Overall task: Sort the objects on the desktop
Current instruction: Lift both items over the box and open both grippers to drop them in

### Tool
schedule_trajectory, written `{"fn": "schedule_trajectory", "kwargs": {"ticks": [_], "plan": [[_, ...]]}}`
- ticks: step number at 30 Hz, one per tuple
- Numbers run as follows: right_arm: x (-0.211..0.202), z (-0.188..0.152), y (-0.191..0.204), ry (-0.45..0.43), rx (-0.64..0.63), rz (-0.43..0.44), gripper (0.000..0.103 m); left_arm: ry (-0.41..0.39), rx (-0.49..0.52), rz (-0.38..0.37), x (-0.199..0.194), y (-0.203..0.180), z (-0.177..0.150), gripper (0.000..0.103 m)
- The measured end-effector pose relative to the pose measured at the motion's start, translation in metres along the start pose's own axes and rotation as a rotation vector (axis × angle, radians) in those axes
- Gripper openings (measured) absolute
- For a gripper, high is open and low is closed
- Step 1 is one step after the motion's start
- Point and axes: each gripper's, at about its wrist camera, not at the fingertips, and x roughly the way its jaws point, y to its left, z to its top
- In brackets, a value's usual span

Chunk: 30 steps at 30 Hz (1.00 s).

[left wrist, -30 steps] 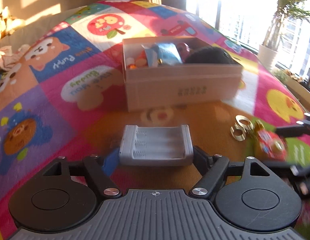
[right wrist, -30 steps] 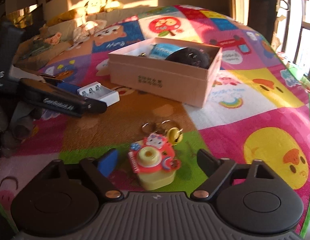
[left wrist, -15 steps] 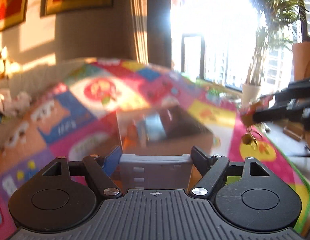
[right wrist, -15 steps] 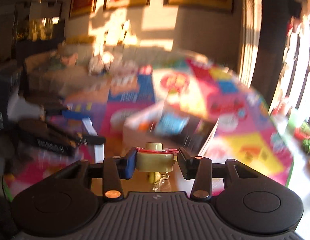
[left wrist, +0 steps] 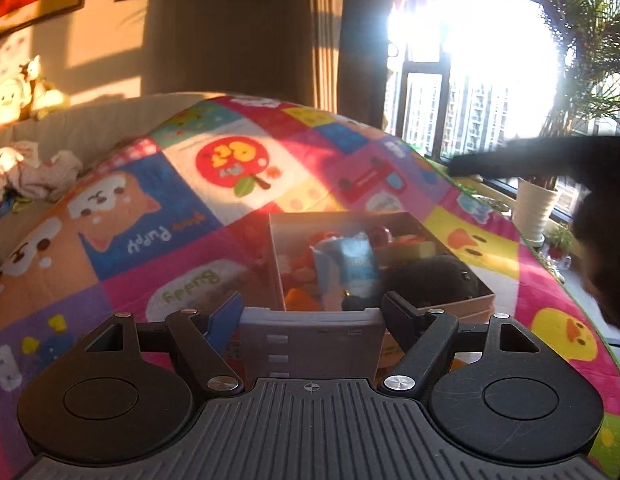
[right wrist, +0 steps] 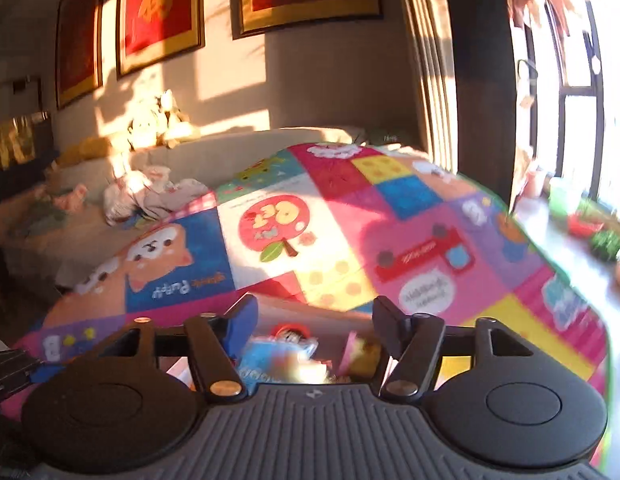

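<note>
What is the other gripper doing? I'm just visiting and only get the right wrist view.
Observer: The left gripper is shut on a grey battery holder.
Operator: Where is it carrying that?
Observer: It holds it at the near side of the cardboard box, which lies open just beyond the fingers.
Operator: My picture of the box is a blur. Anything in there I'm missing?
Observer: Yes, a black rounded thing lies in the right part of the box, beside a blue packet.

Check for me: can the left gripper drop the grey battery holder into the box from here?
Probably yes. The left gripper holds the battery holder just short of the open box, nothing between.
</note>
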Motion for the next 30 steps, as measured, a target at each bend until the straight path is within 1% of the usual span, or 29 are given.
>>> {"fn": "schedule_trajectory", "kwargs": {"ticks": [1,2,3,5,6,7,8,10,13,18,20,22,23,25,28,30], "plan": [[-0.006,-0.008,-0.004,-0.007,0.017,0.008,0.079,0.001,0.002,0.000,0.006,0.000,0.003,0.082],[-0.012,-0.017,-0.009,-0.019,0.027,0.006,0.082,-0.007,0.008,-0.002,0.012,-0.002,0.009,0.082],[-0.018,-0.025,-0.012,-0.027,0.030,0.002,0.085,-0.025,0.014,-0.008,0.018,-0.004,0.015,0.082],[-0.025,-0.037,-0.018,-0.023,0.030,-0.014,0.085,-0.099,0.034,-0.032,0.028,-0.009,0.031,0.082],[-0.027,-0.042,-0.021,-0.012,0.034,-0.019,0.086,-0.139,0.062,-0.043,0.032,-0.013,0.037,0.088],[-0.028,-0.046,-0.023,0.002,0.039,-0.021,0.087,-0.158,0.100,-0.053,0.037,-0.016,0.041,0.094],[-0.029,-0.050,-0.025,0.015,0.045,-0.022,0.088,-0.159,0.127,-0.055,0.041,-0.017,0.044,0.098],[-0.032,-0.059,-0.029,0.031,0.053,-0.030,0.091,-0.138,0.130,-0.060,0.042,-0.014,0.041,0.098],[-0.033,-0.074,-0.030,0.047,0.042,-0.035,0.097,-0.092,0.114,-0.072,0.035,-0.003,0.019,0.100],[-0.019,-0.088,-0.025,0.093,0.048,-0.007,0.097,0.012,0.107,-0.054,0.040,0.007,-0.019,0.100],[-0.015,-0.086,-0.019,0.095,0.053,0.009,0.097,0.032,0.080,-0.056,0.043,0.010,-0.023,0.100],[-0.015,-0.084,-0.014,0.091,0.057,0.023,0.097,0.028,0.051,-0.063,0.046,0.012,-0.022,0.100],[-0.015,-0.082,-0.012,0.089,0.055,0.026,0.097,0.027,0.033,-0.073,0.047,0.012,-0.021,0.100],[-0.015,-0.080,-0.008,0.084,0.043,0.025,0.101,0.047,0.001,-0.126,0.051,0.012,-0.023,0.100],[-0.014,-0.082,-0.011,0.093,0.057,0.021,0.103,0.069,0.001,-0.184,0.055,0.003,-0.032,0.101],[-0.012,-0.084,-0.017,0.112,0.101,0.022,0.103,0.068,0.025,-0.175,0.050,-0.007,-0.039,0.101]]}}
